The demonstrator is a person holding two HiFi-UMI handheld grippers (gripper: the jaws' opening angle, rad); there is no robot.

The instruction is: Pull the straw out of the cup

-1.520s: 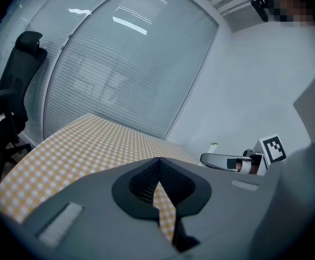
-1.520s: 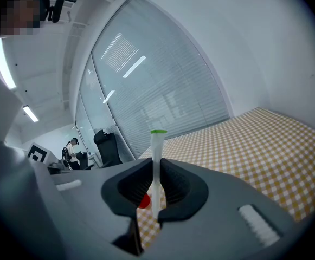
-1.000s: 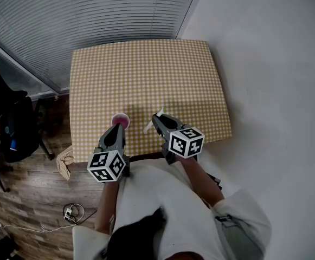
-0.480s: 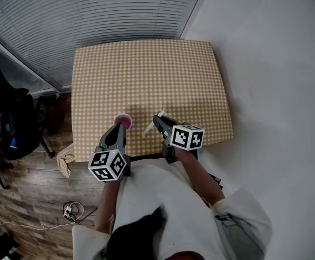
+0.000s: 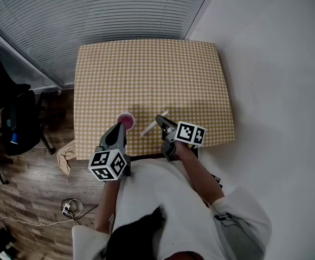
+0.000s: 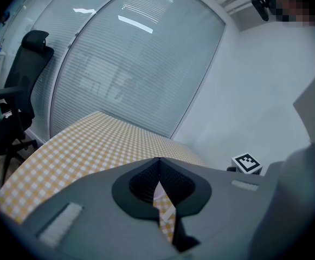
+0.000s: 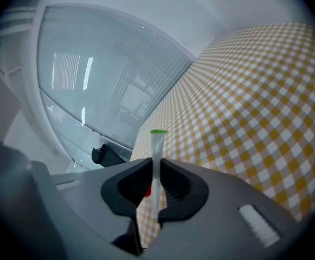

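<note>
A pink cup [image 5: 126,119] stands near the front edge of the yellow-checked table [image 5: 146,75]. My left gripper [image 5: 118,132] is just before the cup, its jaws shut tip to tip in the left gripper view; whether they pinch the rim is hidden. Right of the cup, my right gripper [image 5: 159,121] is shut on a whitish straw [image 5: 148,128], which is clear of the cup and slants low over the cloth. In the right gripper view the straw [image 7: 157,156] stands between the pads, its green-ringed end beyond the tips.
The table's front edge runs just under both grippers. A black office chair [image 5: 11,124] and a crumpled cloth [image 5: 66,157] are on the wood floor at the left. Window blinds [image 5: 119,10] stand behind the table, a white wall [image 5: 276,64] at the right.
My right gripper has sunk towards the table and rolled, with the straw still in it; the straw now lies lower and flatter. The left gripper and the cup have stayed put.
</note>
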